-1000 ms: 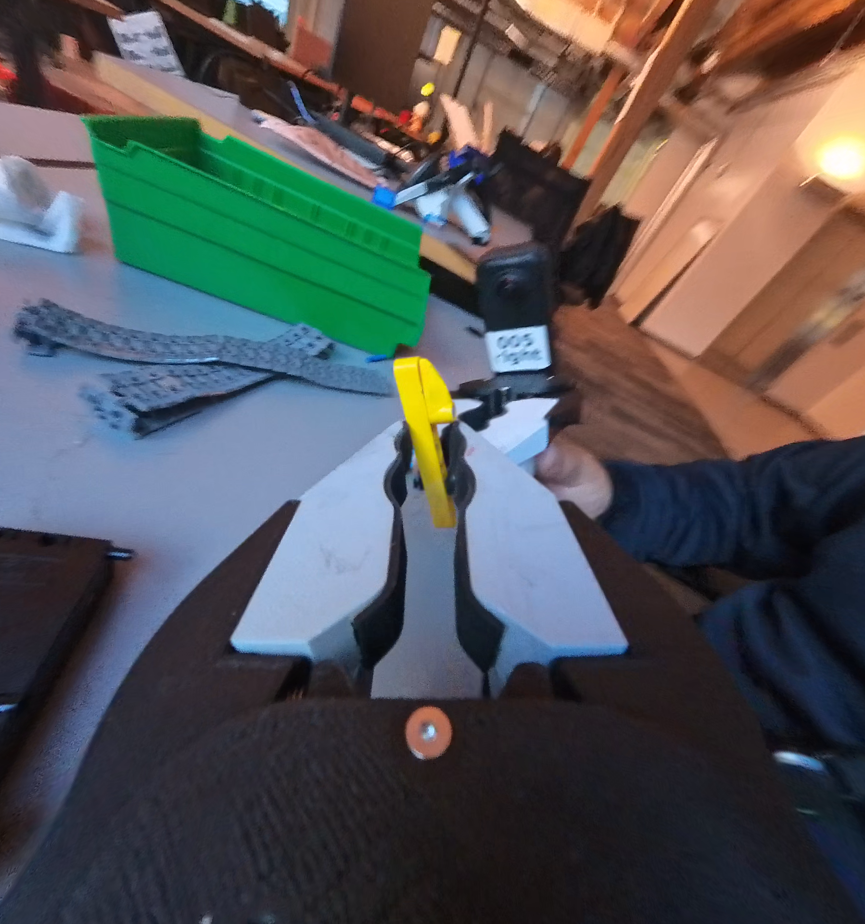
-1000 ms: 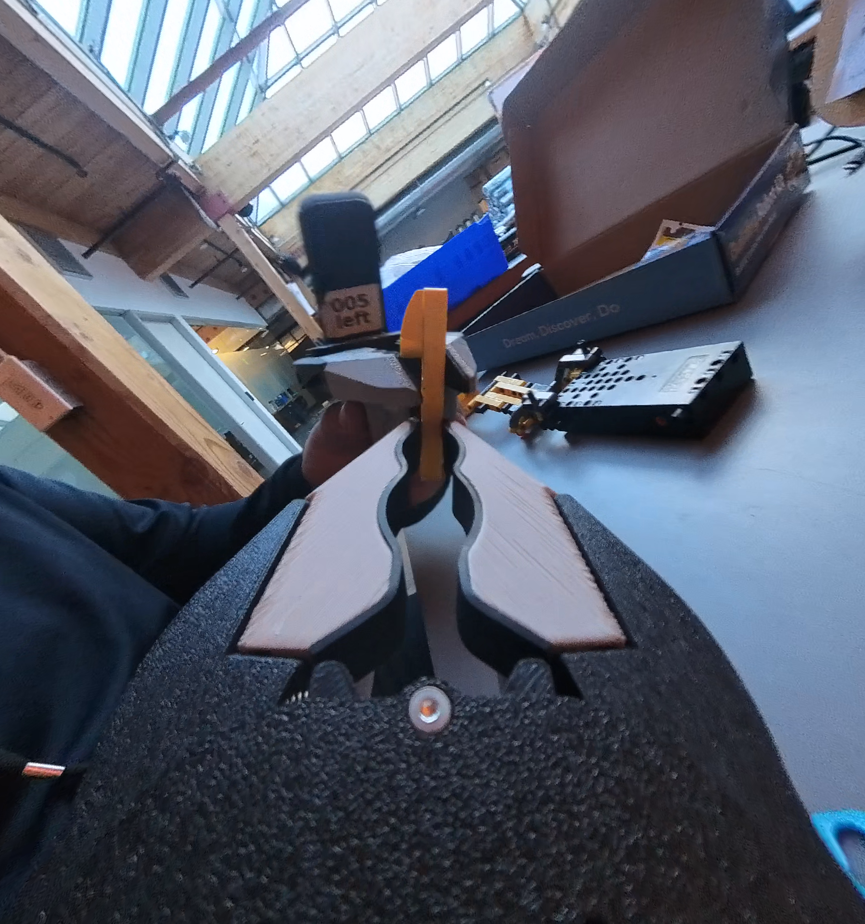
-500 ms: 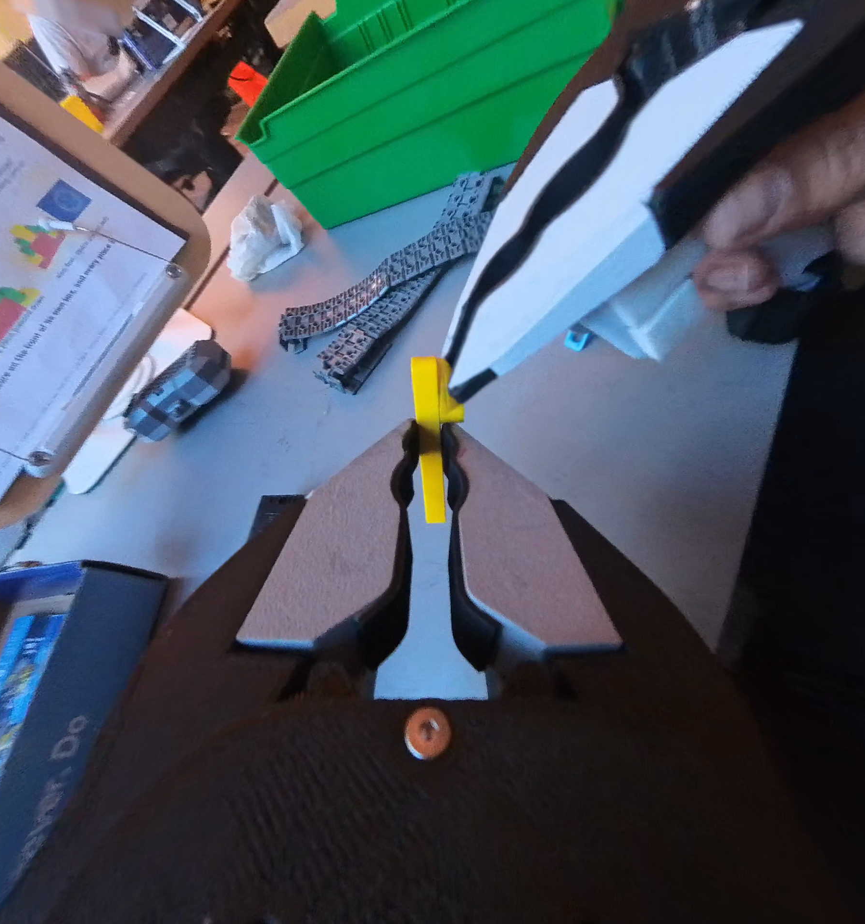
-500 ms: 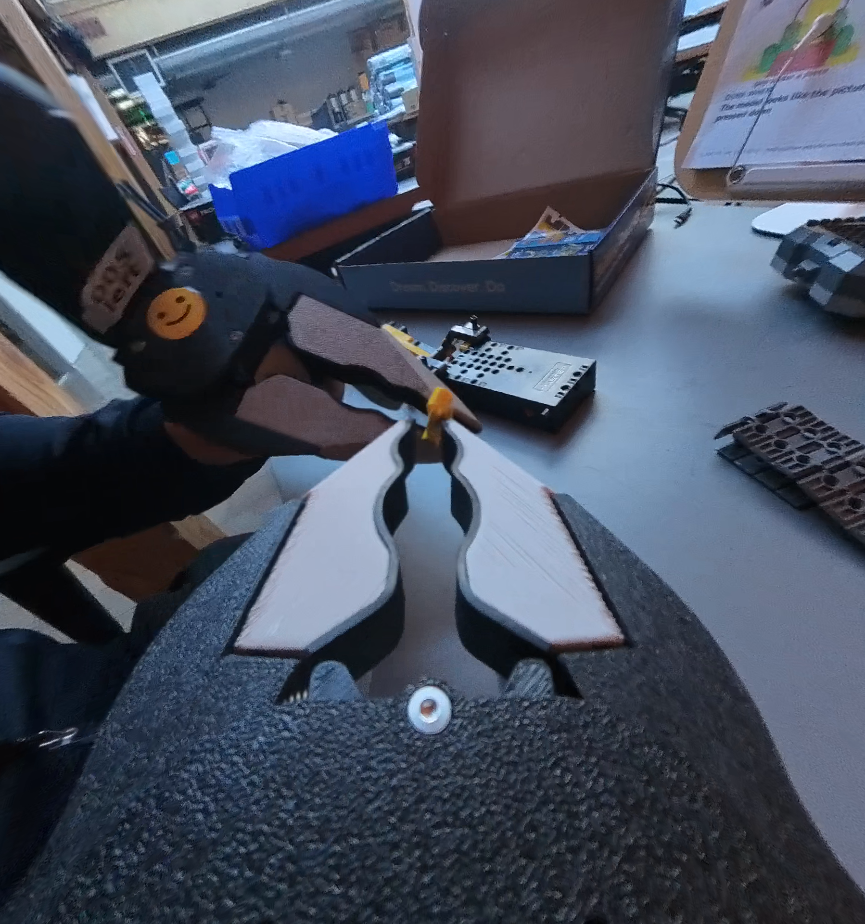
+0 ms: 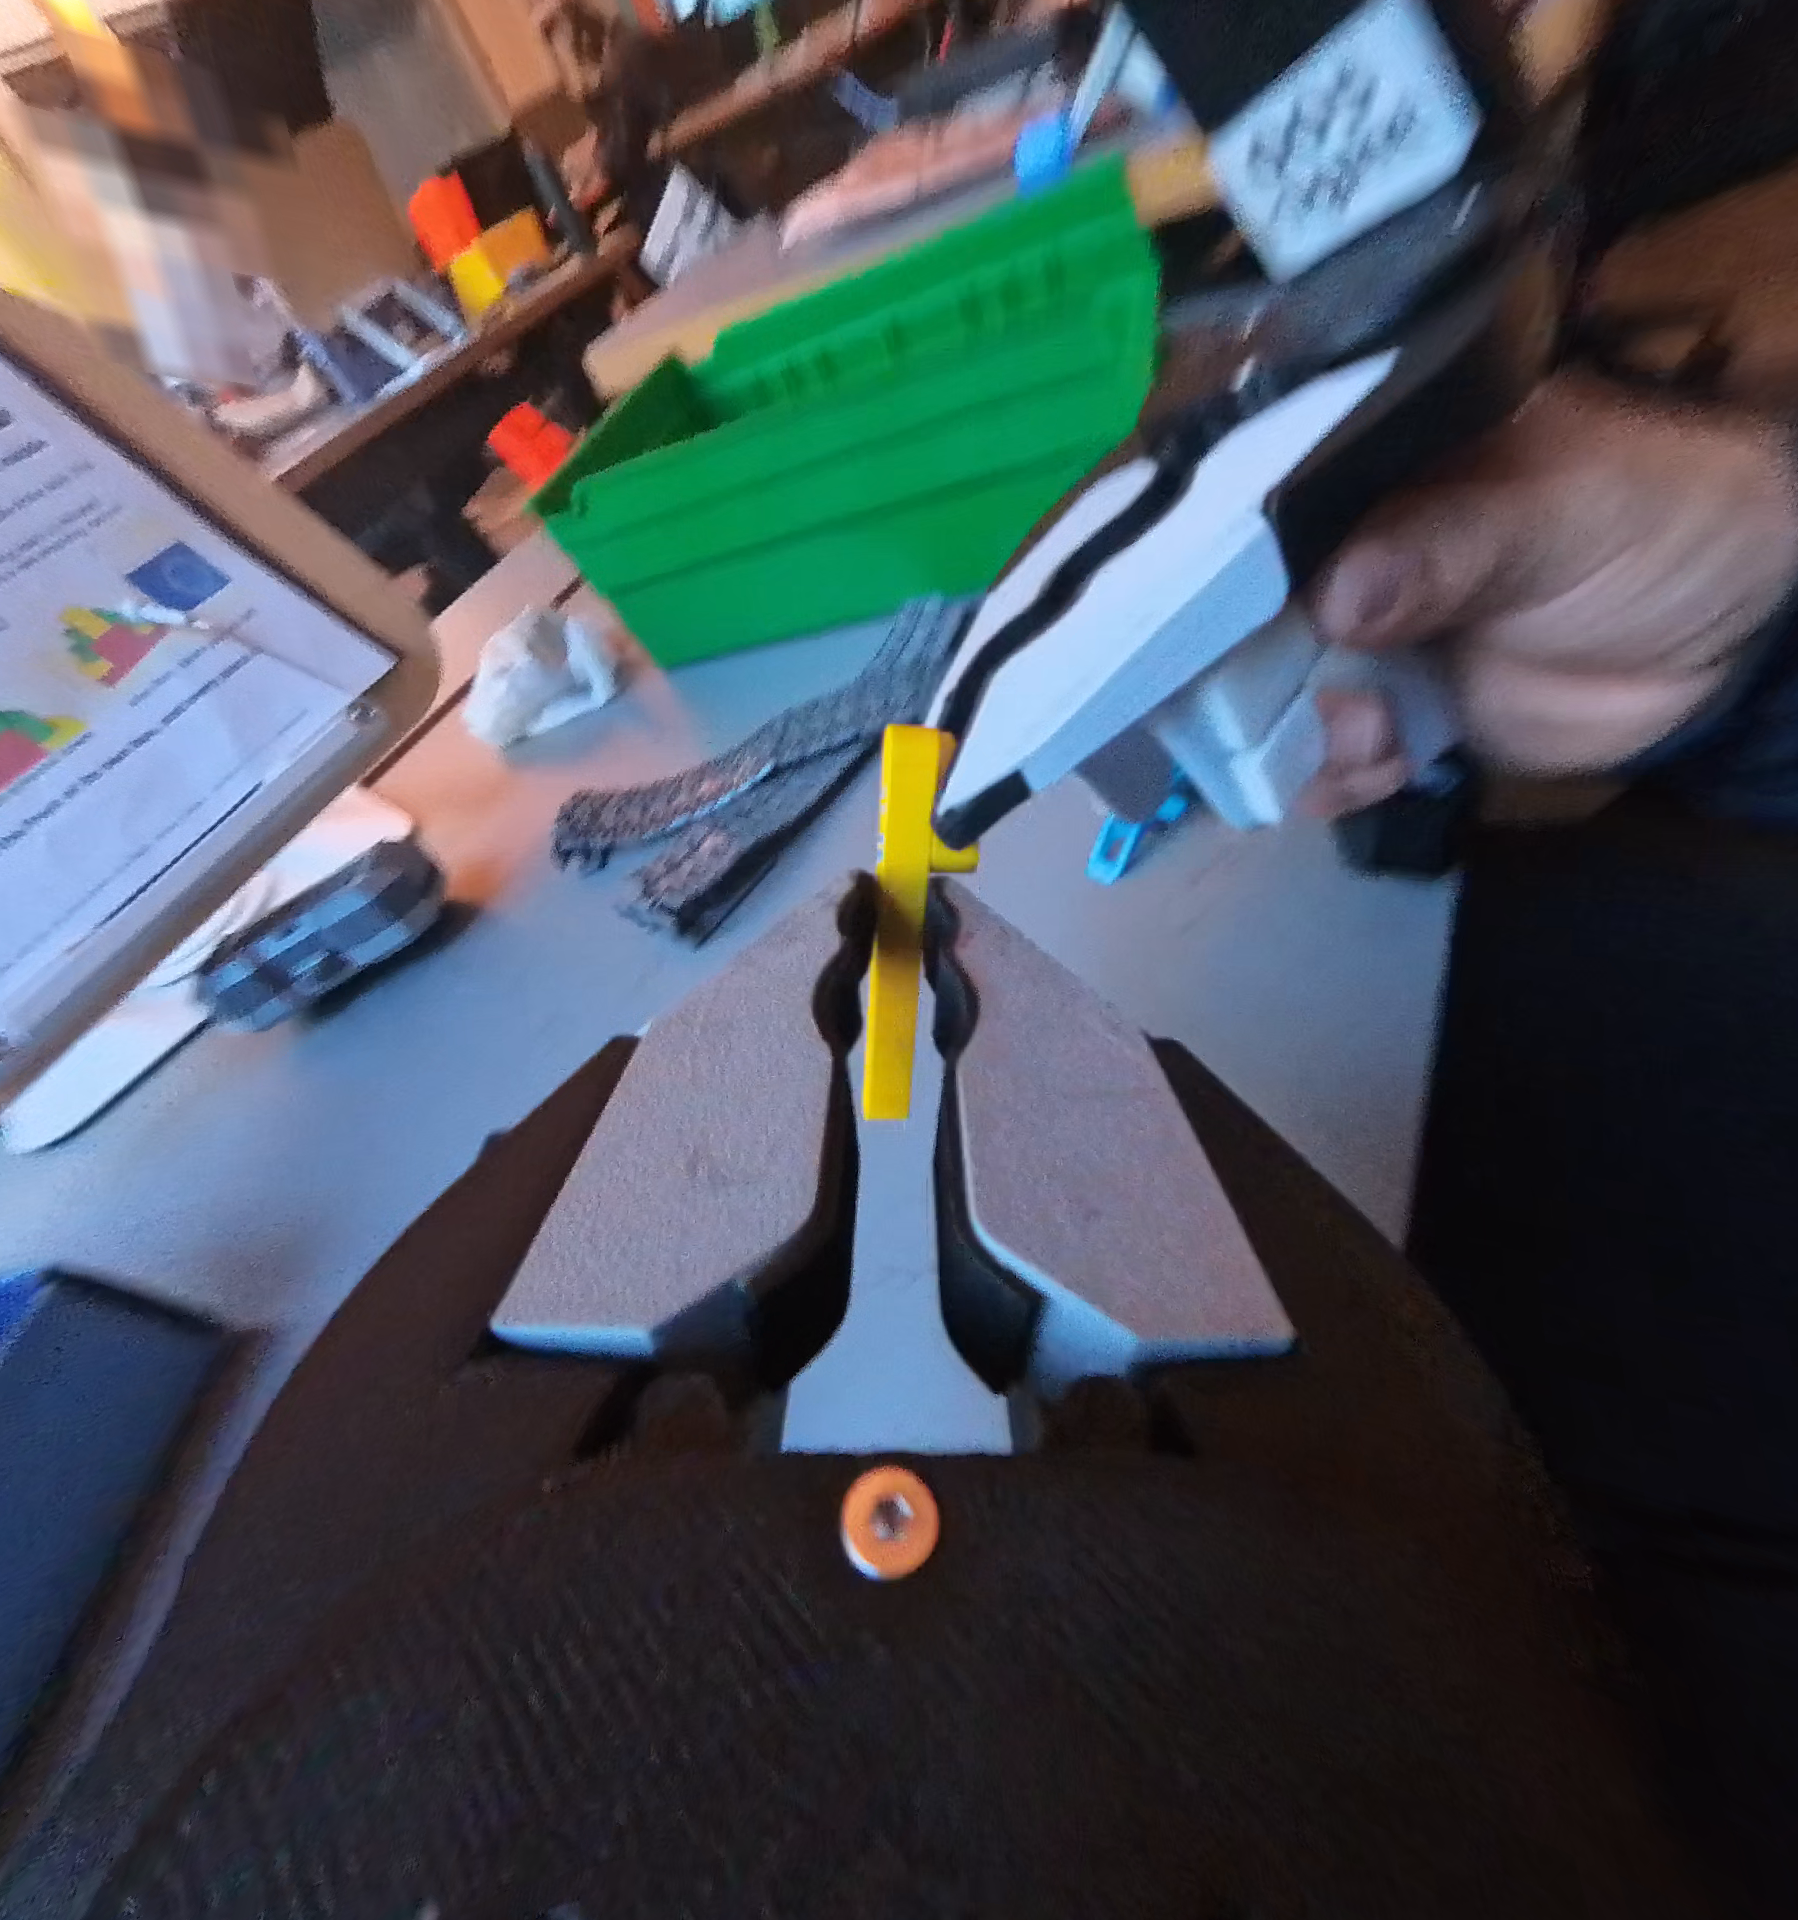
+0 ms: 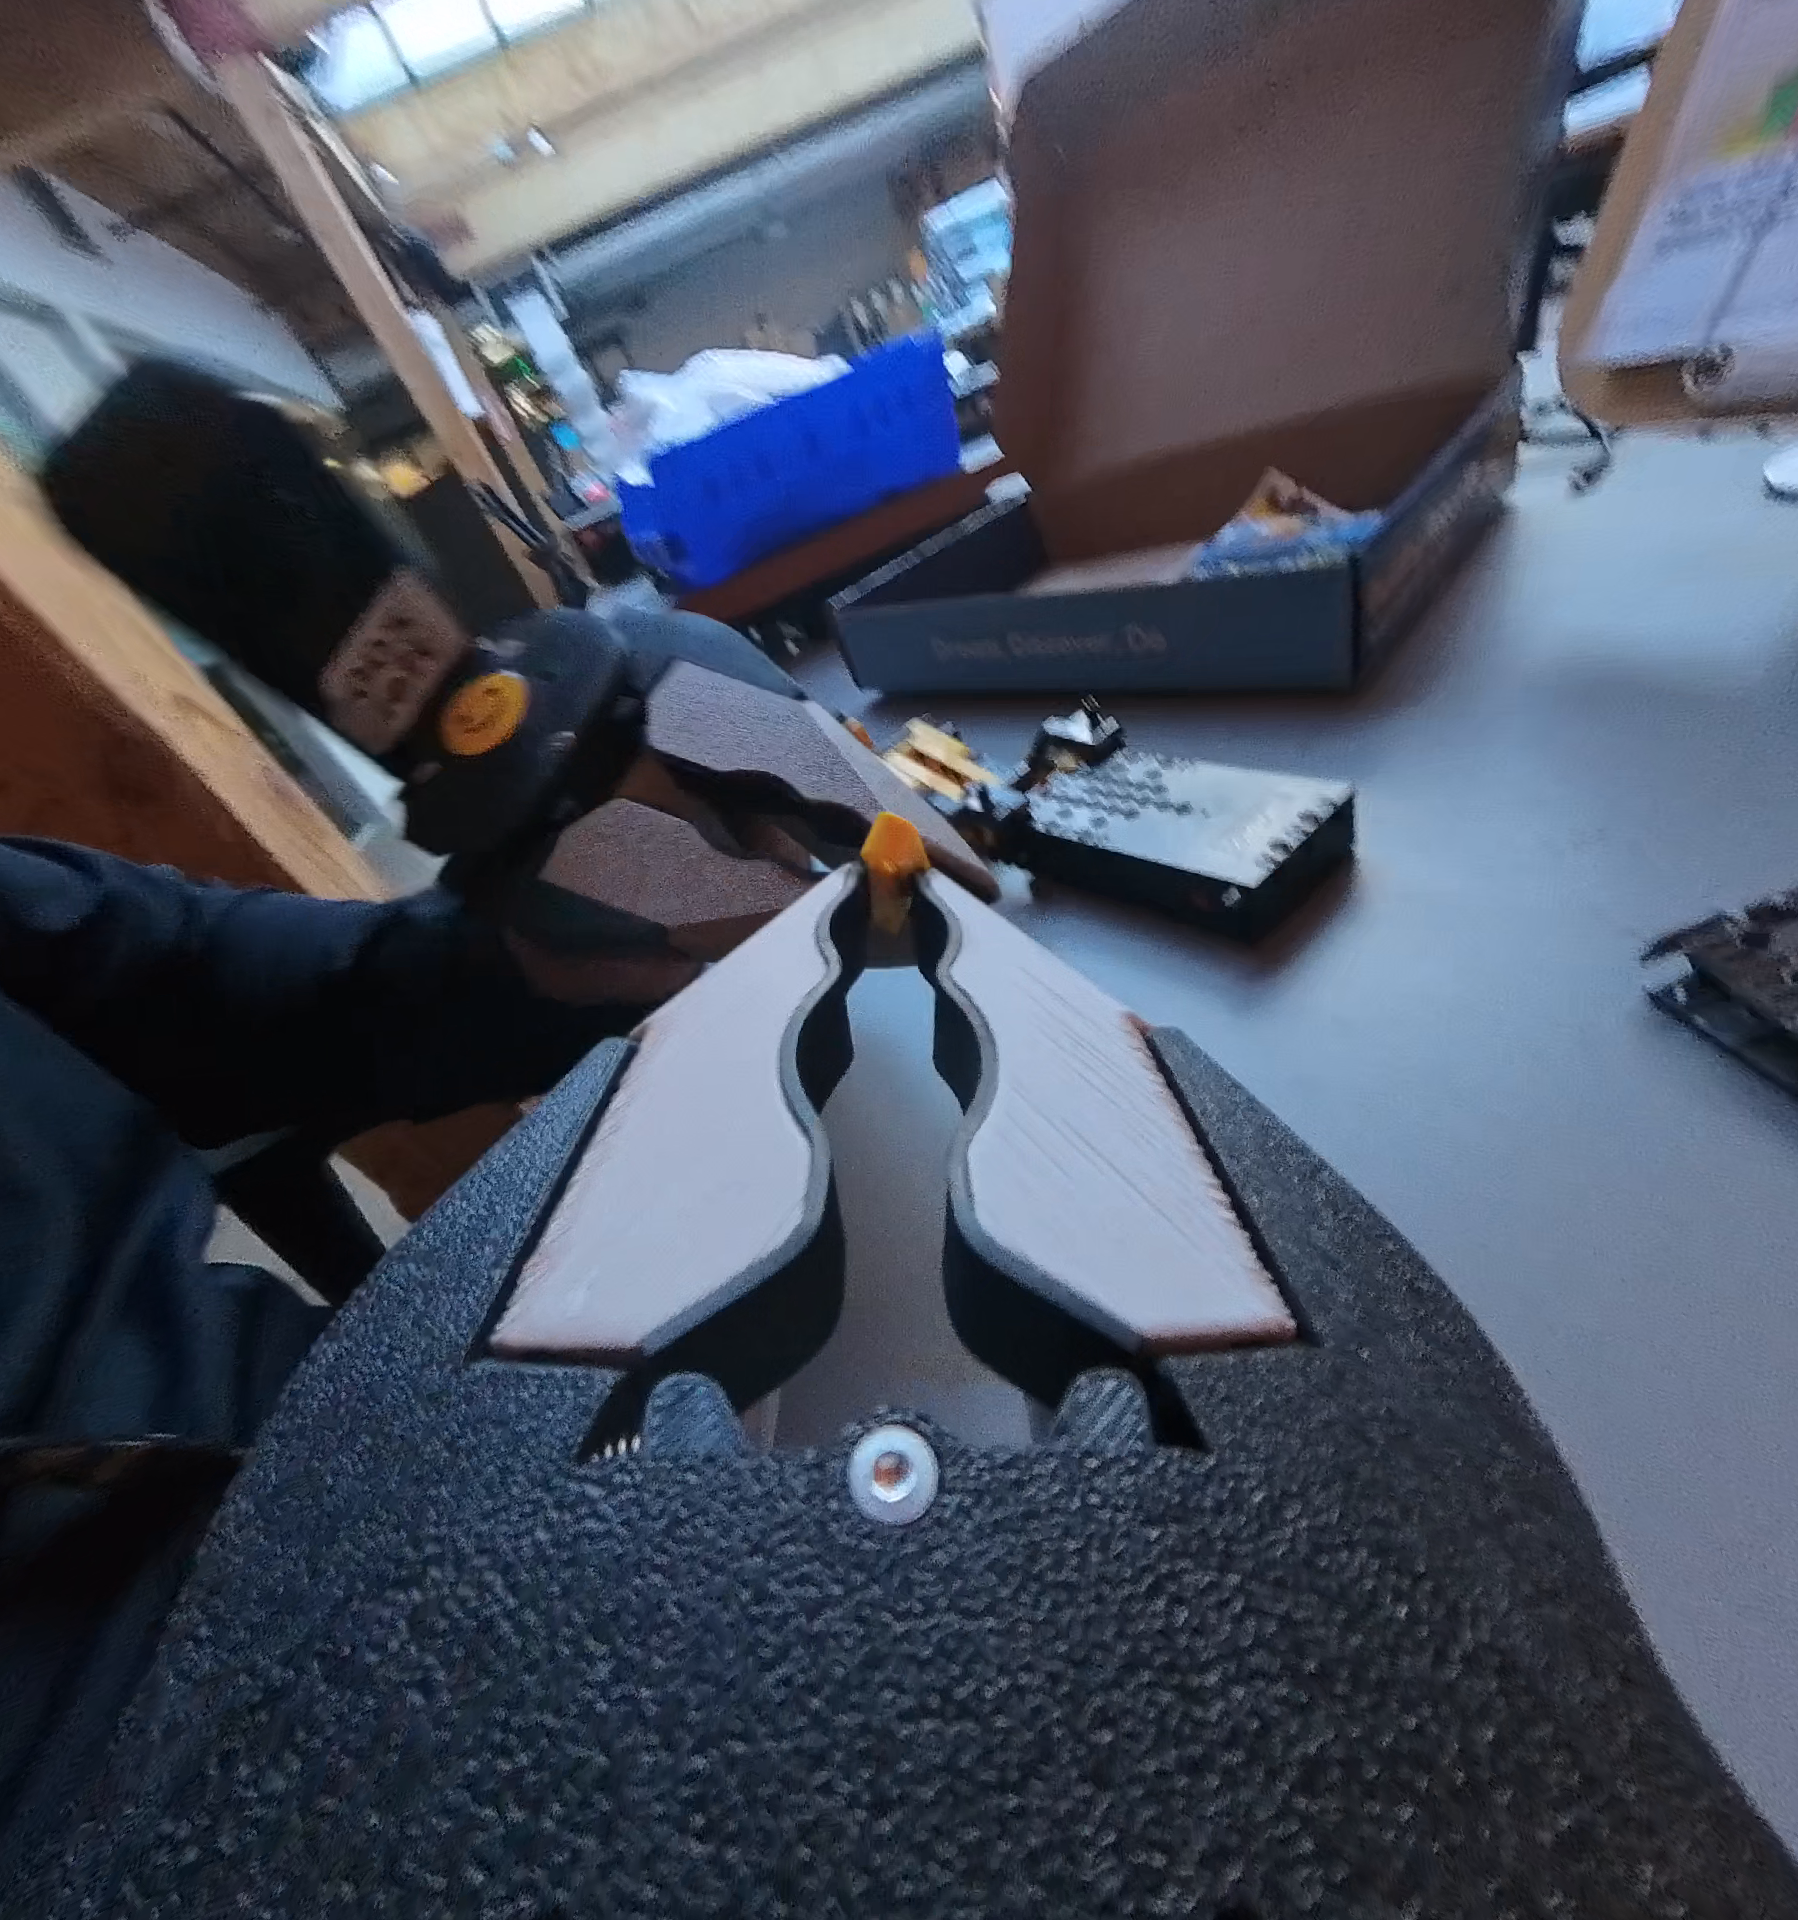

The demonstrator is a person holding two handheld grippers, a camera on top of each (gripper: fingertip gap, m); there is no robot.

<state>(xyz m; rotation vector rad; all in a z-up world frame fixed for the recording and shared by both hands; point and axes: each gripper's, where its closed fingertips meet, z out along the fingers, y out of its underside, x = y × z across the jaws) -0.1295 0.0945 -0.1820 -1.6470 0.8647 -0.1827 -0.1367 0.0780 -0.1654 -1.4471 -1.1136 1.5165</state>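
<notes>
My left gripper [image 5: 900, 906] is shut on a flat yellow piece [image 5: 910, 774] that stands upright between its pads, above the grey table [image 5: 1186, 987]. My right gripper [image 6: 887, 891] comes in from the upper right in the left wrist view, and its fingertips [image 5: 962, 823] pinch a small stub on the side of that yellow piece. In the right wrist view the yellow piece [image 6: 893, 847] sits between my right gripper's closed tips, with the left gripper [image 6: 760, 800] just behind it. A hand [image 5: 1560, 582] holds the right gripper.
A green bin [image 5: 874, 468], grey track strips [image 5: 708, 821], a crumpled white wad [image 5: 542, 675], an instruction board [image 5: 95, 675] and a grey brick model [image 5: 323, 945] lie beyond. A black studded plate [image 6: 1186, 821], an open dark box [image 6: 1134, 634] and a blue bin [image 6: 791, 468] show in the right wrist view. Only a small space, under 4 cm, lies between the two pairs of fingers.
Both grippers have swung down from facing each other in the air to over the table. The right gripper's tips came onto the yellow piece's side and stay there.
</notes>
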